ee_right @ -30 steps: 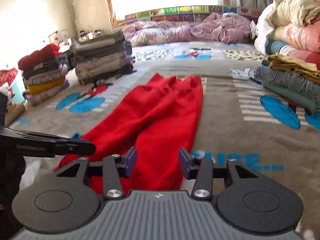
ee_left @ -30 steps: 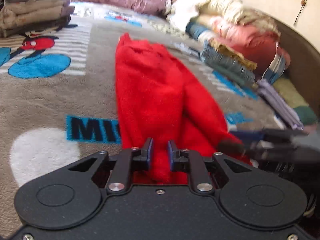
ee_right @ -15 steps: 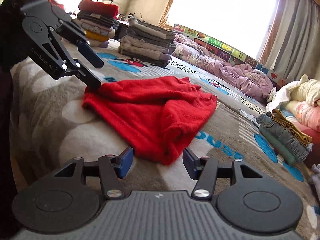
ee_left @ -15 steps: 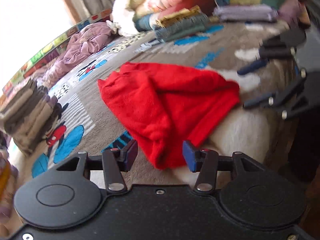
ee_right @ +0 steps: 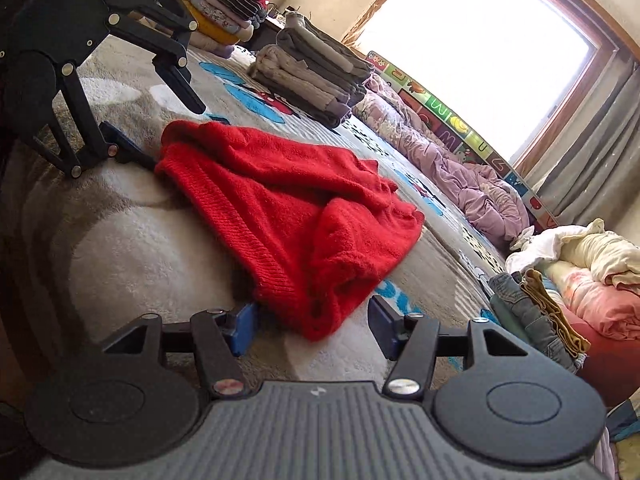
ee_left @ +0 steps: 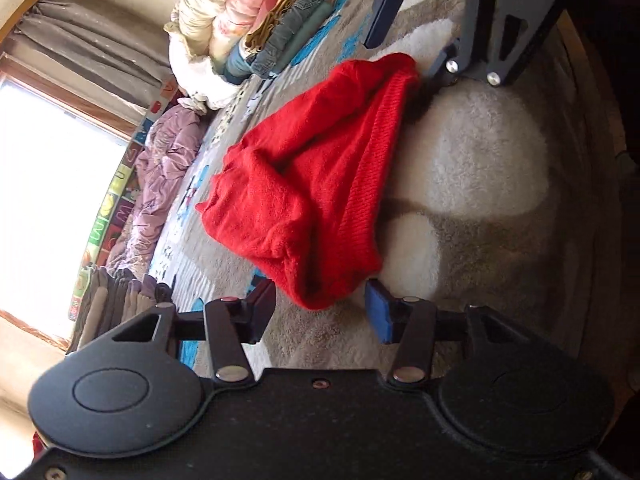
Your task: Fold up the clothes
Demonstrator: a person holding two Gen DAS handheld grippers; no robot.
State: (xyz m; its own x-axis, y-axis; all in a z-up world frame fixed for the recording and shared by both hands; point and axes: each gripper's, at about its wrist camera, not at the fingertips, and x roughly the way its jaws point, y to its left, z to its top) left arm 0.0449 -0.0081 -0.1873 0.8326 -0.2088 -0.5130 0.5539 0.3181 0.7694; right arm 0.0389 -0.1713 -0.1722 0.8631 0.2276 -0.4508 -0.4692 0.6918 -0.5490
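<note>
One red sweater (ee_left: 304,184) lies folded over on itself on the patterned blanket (ee_left: 480,184) that covers the bed, bunched into a rough wedge with its ribbed hem along the near edge. Two hand-held grippers work at it, one at each end.

The left hand-held gripper (ee_left: 320,312) sits at one corner of the sweater with its jaws parted; the red corner reaches into the gap, but neither blue pad (ee_left: 378,316) presses on it, so it is released. Its view is rolled hard over, with the window standing on its side. From the right wrist view this same gripper (ee_right: 160,120) appears at the far left, angled down, one finger lying on the blanket just beside the sweater's far corner.

The right hand-held gripper (ee_right: 312,326) is likewise released: jaws apart, the near corner of the sweater (ee_right: 288,216) dipping between the pads without being pinched. It points gently downward across the bed.

Around the blanket I count three stacks of folded clothes: a grey-beige one (ee_right: 316,72) by the window, a mixed one topped with red (ee_right: 232,4) behind it, and a denim and mustard one (ee_right: 536,312) on the right. A crumpled lilac quilt (ee_right: 452,168) runs under the window (ee_right: 480,40), and one loose heap of cream and pink bedding (ee_right: 596,268) sits beyond the denim.
</note>
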